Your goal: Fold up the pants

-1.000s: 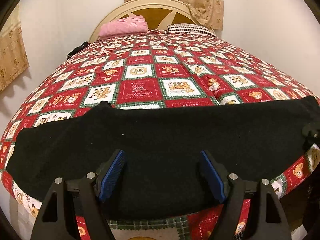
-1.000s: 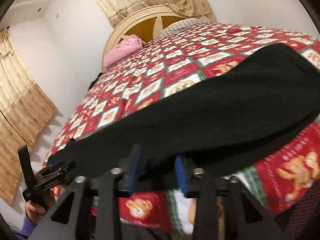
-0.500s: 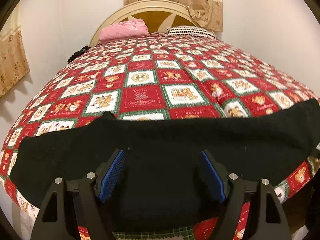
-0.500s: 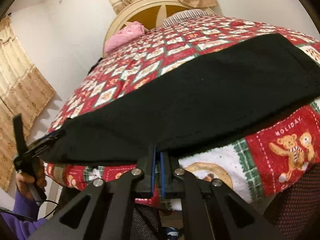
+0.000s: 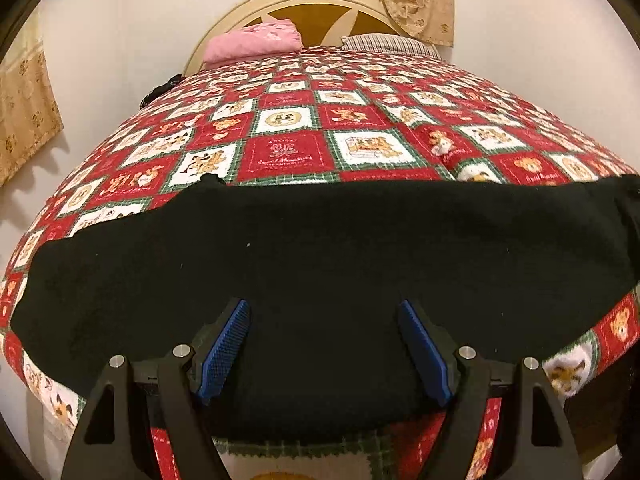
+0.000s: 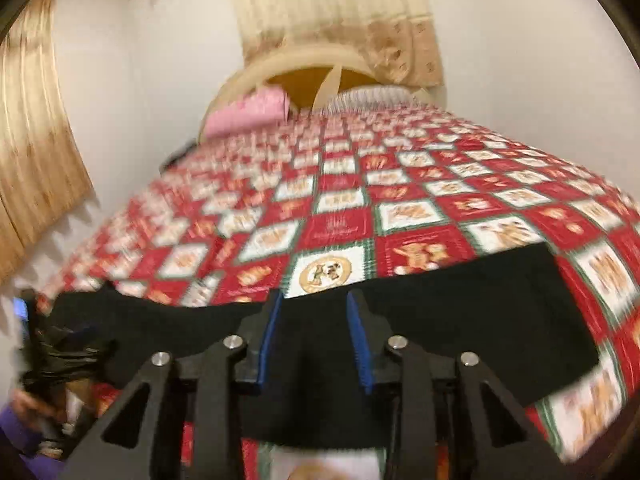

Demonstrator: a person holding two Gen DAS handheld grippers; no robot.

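Note:
Black pants [image 5: 320, 252] lie flat in a long band across the near edge of the bed, over a red, white and green bear-patterned quilt [image 5: 296, 152]. My left gripper [image 5: 323, 312] is open and empty, its blue pads hovering over the near middle of the pants. In the right wrist view, which is blurred, the pants [image 6: 460, 312] lie the same way. My right gripper [image 6: 314, 300] is open and empty above their far edge. The left gripper [image 6: 60, 340] shows at the far left of that view.
A pink pillow [image 5: 256, 42] and a striped pillow [image 5: 388, 42] lie at a cream headboard [image 5: 320, 0]. Beige curtains [image 6: 36, 140] hang on the left wall and behind the headboard. A dark object [image 5: 160, 90] lies at the bed's left edge.
My right gripper shut at the pants' near edge, then opened and swung up over the pants. The left gripper stayed open and drew back slightly.

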